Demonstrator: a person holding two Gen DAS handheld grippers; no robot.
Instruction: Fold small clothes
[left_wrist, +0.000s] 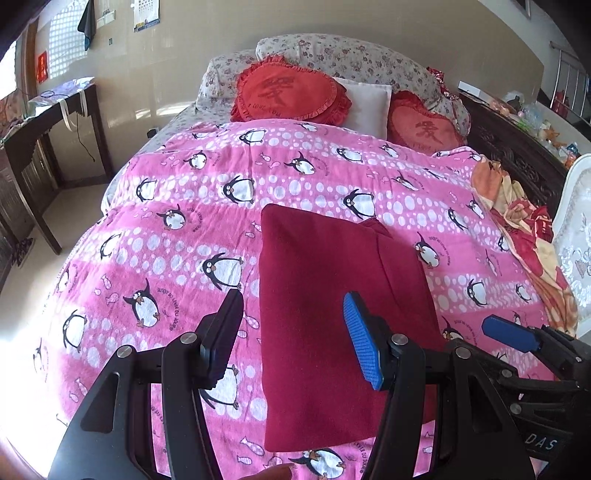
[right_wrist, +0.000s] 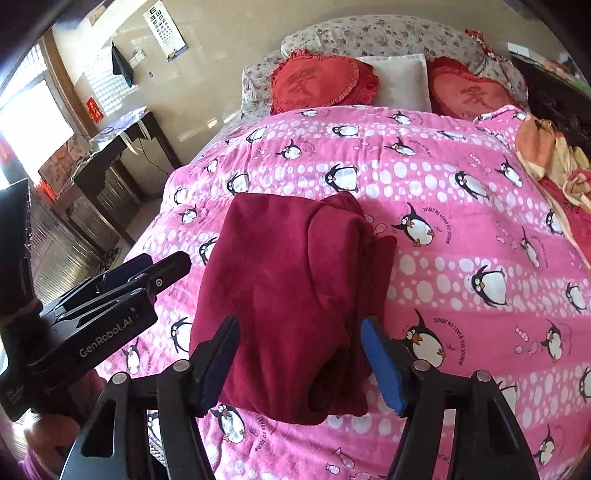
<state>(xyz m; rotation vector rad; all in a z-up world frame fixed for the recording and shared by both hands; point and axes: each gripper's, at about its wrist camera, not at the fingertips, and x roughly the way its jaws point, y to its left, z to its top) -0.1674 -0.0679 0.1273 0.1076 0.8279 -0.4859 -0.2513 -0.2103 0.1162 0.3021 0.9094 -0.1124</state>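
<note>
Dark red fleece, thick and napped, makes up the folded dark red fleece garment (left_wrist: 332, 317) lying in a neat oblong on the pink penguin-print bedspread (left_wrist: 166, 229) in the left wrist view; it looks soft, limp and light, likely to sag or unfold if lifted by one layer, so a sound hold would pinch all layers together at a folded edge or corner. In this view the left gripper (left_wrist: 295, 339) hangs above the garment's left edge at about six o'clock of the picture, its jaws partly apart with nothing between them, one blue pad over the cloth and the dark finger over the bedspread, neither pressing. The right gripper (left_wrist: 513, 334) peeks in at four o'clock. In the right wrist view the garment (right_wrist: 288, 295) sits centre, its bulkier rolled layers towards one o'clock. The right gripper (right_wrist: 299, 365) straddles the near end, jaws well apart and empty, pads clear of the cloth on either side. The left gripper (right_wrist: 125, 280) shows at nine o'clock.
</note>
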